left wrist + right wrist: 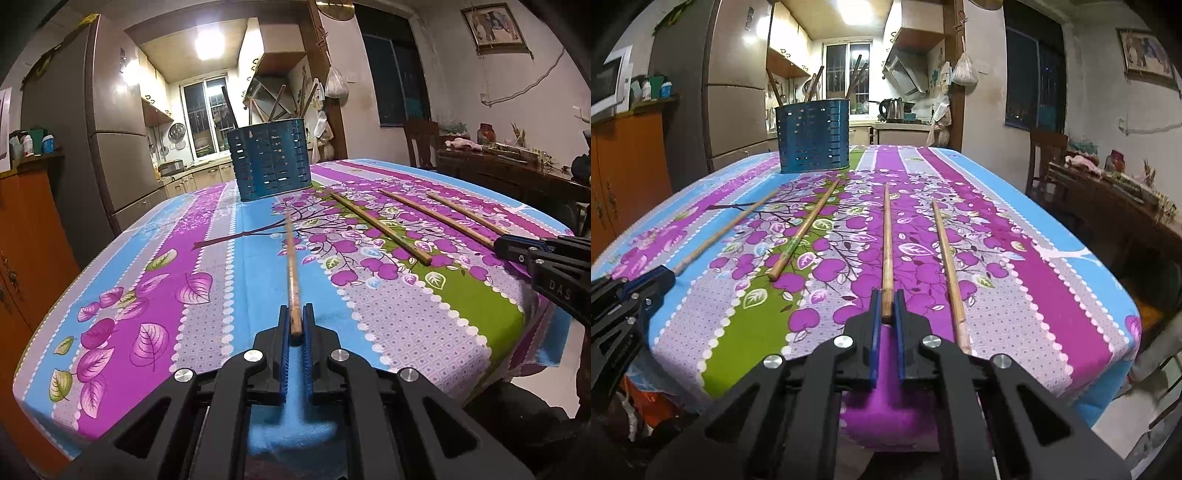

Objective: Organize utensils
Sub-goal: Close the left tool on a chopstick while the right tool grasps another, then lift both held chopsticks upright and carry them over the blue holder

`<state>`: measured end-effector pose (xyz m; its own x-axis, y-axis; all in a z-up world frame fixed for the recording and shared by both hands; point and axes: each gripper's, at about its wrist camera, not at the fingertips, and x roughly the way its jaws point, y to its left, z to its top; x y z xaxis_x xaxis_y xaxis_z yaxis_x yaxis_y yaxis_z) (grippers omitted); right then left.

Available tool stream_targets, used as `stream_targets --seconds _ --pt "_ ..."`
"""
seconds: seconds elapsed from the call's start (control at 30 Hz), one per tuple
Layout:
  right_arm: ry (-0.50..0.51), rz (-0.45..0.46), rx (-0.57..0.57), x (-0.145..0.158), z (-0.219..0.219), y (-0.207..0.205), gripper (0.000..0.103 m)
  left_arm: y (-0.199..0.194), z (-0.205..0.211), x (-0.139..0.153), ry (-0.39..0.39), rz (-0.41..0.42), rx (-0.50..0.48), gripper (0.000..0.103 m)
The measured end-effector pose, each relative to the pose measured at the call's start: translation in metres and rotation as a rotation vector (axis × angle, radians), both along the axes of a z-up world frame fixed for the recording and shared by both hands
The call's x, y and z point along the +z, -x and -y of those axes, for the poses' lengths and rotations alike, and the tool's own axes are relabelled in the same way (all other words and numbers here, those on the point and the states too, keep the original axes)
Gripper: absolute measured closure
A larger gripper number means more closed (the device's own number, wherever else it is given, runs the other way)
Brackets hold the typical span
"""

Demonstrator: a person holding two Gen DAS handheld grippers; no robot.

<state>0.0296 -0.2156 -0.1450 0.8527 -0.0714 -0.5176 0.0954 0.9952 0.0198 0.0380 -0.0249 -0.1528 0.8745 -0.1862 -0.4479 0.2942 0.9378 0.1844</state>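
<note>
Chopsticks remain: two lie loose mid-frame, several stand already in the blue holder upper left. My left gripper and right gripper each clamp one chopstick's end.

A lived-in home: a dining room opening straight into a small kitchen. The table wears a bright tablecloth printed with purple leaves and blue stripes, and a blue perforated utensil holder stands at its far end. Beyond it a tall fridge flanks the kitchen doorway, where wall cabinets, a range hood and an electric kettle show under a ceiling light. A framed picture hangs on the plastered wall, a wooden chair sits by a cluttered sideboard, and an orange cupboard stands on the left
</note>
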Motion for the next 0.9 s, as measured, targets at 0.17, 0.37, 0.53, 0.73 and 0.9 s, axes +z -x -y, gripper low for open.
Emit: stream_targets --seconds 0.17,0.37,0.53,0.73,0.9 --pt "0.017 0.030 0.004 0.010 -0.002 0.008 0.098 0.005 -0.007 0.011 0.019 0.027 0.005 0.095" --pt "0.111 0.127 0.012 0.033 -0.012 0.024 0.098 0.014 -0.013 0.030 0.018 0.094 0.003 0.095" --pt "0.181 0.223 0.026 0.060 -0.015 0.033 0.098 0.021 -0.021 0.054 0.032 0.153 0.004 0.095" --pt "0.193 0.320 0.055 0.096 -0.011 0.030 0.098 0.022 -0.027 0.089 0.063 0.214 -0.007 0.095" --pt "0.199 0.374 0.076 0.124 -0.008 0.016 0.098 0.014 -0.031 0.121 0.085 0.247 -0.026 0.095"
